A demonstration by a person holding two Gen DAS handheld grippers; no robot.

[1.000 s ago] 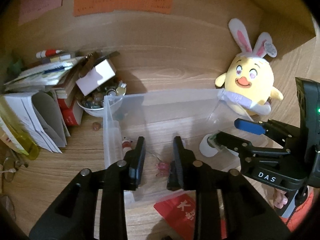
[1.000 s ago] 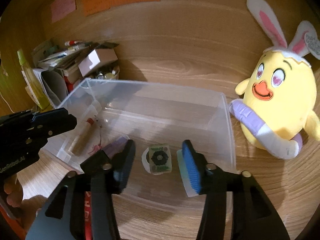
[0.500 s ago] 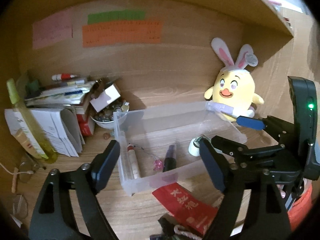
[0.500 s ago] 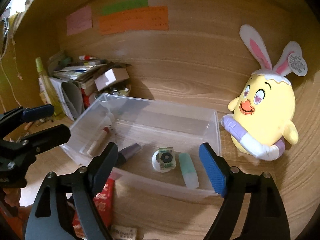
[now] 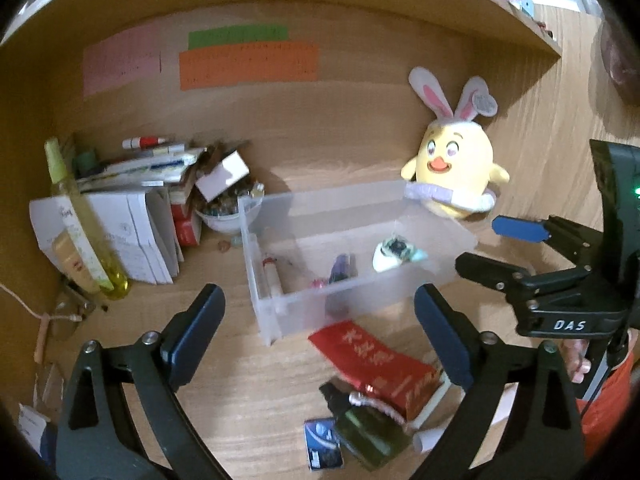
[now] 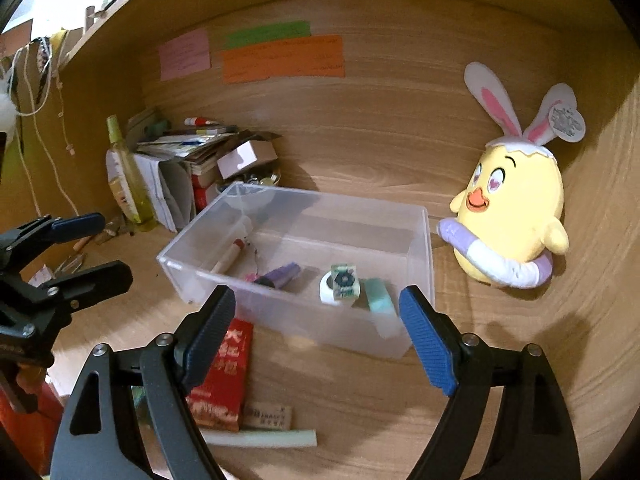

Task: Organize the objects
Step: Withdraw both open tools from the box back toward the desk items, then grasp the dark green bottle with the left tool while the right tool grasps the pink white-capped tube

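A clear plastic box [image 6: 280, 308] [image 5: 320, 200] stands mid-desk. In it lie a red-capped tube [image 6: 230, 258], a purple-black tube [image 6: 280, 274] [image 5: 340, 270], a white roll with a green label [image 6: 340, 284] [image 5: 394, 250] and a mint bar [image 6: 378, 296]. My left gripper [image 5: 320, 296] [image 6: 100, 248] hovers before the box's near wall, its jaws opening with nothing between them. My right gripper [image 6: 316, 296] [image 5: 496, 246] hangs open and empty to its right. A red packet [image 5: 372, 360] [image 6: 224, 368], a dark green bottle [image 5: 360, 428] and a small blue box [image 5: 324, 444] lie on the near desk.
A yellow plush chick [image 6: 512, 216] with rabbit ears sits right of the box. Stacked books and papers [image 5: 132, 200], a yellow-green spray bottle [image 5: 80, 216] and a bowl of trinkets [image 5: 228, 216] crowd the back left. A pale green stick [image 6: 260, 438] lies near the front edge.
Both grippers pulled back and upward from the box and opened wide. The purple-black tube and the mint bar now lie inside the box, free of the jaws.
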